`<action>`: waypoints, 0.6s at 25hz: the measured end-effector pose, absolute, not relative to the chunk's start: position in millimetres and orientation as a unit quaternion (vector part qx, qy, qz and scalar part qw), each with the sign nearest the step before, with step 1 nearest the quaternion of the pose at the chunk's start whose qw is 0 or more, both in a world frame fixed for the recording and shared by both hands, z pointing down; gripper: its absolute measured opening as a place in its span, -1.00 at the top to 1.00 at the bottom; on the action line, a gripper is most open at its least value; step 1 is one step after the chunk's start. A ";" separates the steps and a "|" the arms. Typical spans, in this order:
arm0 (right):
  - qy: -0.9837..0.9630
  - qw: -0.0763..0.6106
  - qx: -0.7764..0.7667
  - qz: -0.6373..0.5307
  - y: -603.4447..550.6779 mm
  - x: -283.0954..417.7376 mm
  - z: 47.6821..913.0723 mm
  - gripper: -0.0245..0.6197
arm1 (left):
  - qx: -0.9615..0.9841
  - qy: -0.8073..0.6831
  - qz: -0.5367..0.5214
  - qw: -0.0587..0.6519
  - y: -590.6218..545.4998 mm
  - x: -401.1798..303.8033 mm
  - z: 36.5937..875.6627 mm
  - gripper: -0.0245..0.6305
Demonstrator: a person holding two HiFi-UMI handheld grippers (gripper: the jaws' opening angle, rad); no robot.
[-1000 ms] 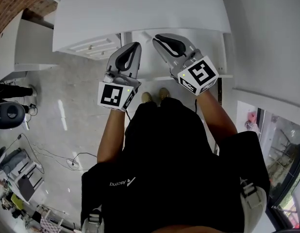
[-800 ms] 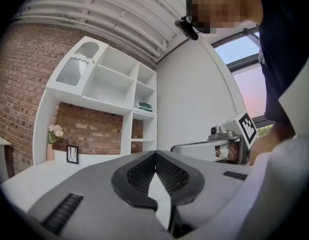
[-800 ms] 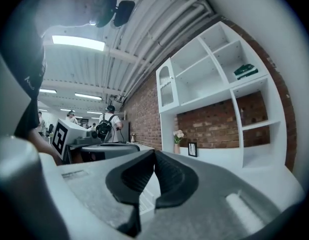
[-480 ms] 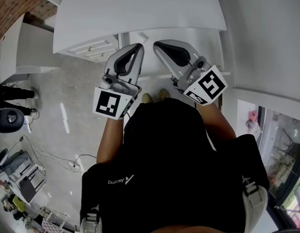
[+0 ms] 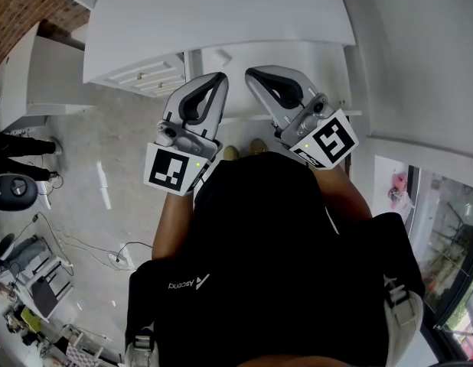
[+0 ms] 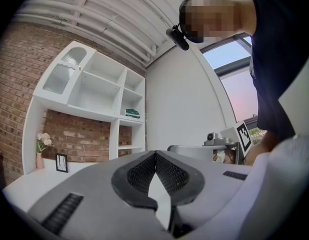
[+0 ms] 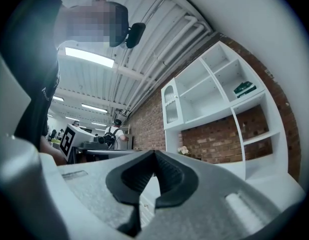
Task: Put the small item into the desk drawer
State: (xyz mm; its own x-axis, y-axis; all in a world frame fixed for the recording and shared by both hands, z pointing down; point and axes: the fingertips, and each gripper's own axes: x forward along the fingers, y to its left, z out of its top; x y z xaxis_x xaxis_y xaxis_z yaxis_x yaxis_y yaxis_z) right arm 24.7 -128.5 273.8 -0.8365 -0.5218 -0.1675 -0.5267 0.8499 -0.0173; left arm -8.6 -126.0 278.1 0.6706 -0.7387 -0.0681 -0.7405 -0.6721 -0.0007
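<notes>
Seen from the head view, both grippers are held up in front of my chest, above the near edge of the white desk [image 5: 221, 14]. My left gripper [image 5: 220, 76] is shut with nothing between its jaws, and its own view shows the left gripper [image 6: 154, 153] tips meeting against the room beyond. My right gripper [image 5: 250, 73] is also shut and empty, the right gripper [image 7: 154, 151] tips touching. Under the grippers a white drawer-like tray [image 5: 328, 60] juts out from the desk. I cannot make out a small item in any view.
A white drawer unit [image 5: 145, 73] stands at the desk's left. Behind the desk are a brick wall [image 6: 84, 136] and white shelves [image 6: 102, 91] with a green book [image 6: 132, 113], a flower vase [image 6: 41, 154] and a small frame [image 6: 61, 162]. Cables [image 5: 83, 243] lie on the floor.
The right gripper's marker cube has swung right and a little lower, and its jaws have come together. The left gripper has dropped slightly toward me.
</notes>
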 end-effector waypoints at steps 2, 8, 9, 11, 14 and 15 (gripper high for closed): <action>0.959 0.083 -0.270 0.016 -127.1 24.7 273.9 0.92 | -0.914 0.404 0.031 0.015 -124.9 -5.9 277.9 0.93; 0.962 0.083 -0.261 0.017 -122.8 22.1 275.7 0.92 | -0.913 0.406 0.026 0.013 -122.2 -5.6 282.4 0.93; 0.962 0.082 -0.260 0.017 -122.2 21.9 275.2 0.92 | -0.913 0.407 0.026 0.013 -121.9 -5.7 282.3 0.93; 0.962 0.082 -0.258 0.018 -121.5 22.2 274.2 0.92 | -0.912 0.408 0.026 0.013 -121.5 -5.3 282.2 0.93; 0.963 0.082 -0.256 0.022 -120.0 22.6 273.6 0.92 | -0.911 0.411 0.025 0.012 -120.3 -5.1 283.1 0.93; 0.963 0.081 -0.255 0.023 -119.3 22.8 273.7 0.92 | -0.911 0.411 0.025 0.011 -119.9 -4.9 283.5 0.93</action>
State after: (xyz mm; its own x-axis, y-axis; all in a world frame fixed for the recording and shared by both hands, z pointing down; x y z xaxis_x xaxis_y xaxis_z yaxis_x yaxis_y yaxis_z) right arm 22.8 -119.3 273.7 -0.8567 -0.4875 -0.1683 -0.4951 0.8688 0.0035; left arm -4.9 -119.9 283.5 0.6609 -0.7485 -0.0542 -0.7496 -0.6619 -0.0004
